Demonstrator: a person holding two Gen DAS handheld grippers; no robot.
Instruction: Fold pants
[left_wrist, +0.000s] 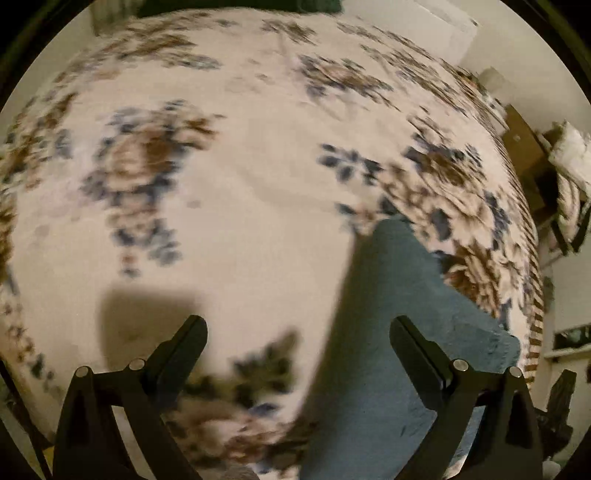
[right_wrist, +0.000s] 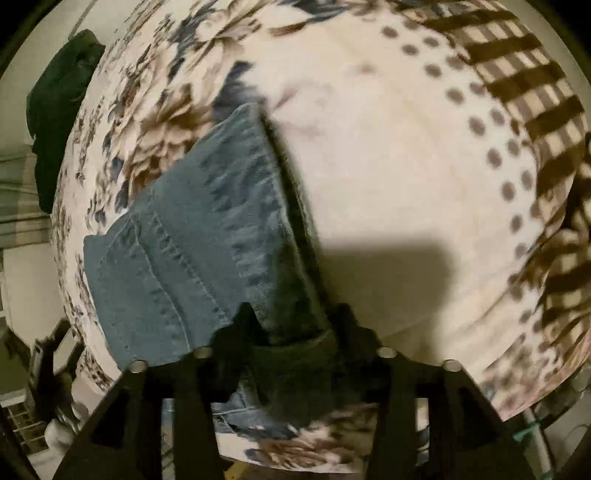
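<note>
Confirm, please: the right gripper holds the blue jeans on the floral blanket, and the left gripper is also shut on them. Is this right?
Not quite. The left gripper is open and holds nothing, as the left wrist view shows. The rest stands: the right gripper holds the blue jeans on the floral blanket.

Your pants (right_wrist: 184, 240) are faded blue denim with lighter stitching. Bedspread (left_wrist: 258, 184) is cream with brown-and-blue flowers, grey dots and brown checks at its edge. Both tongs black.
</note>
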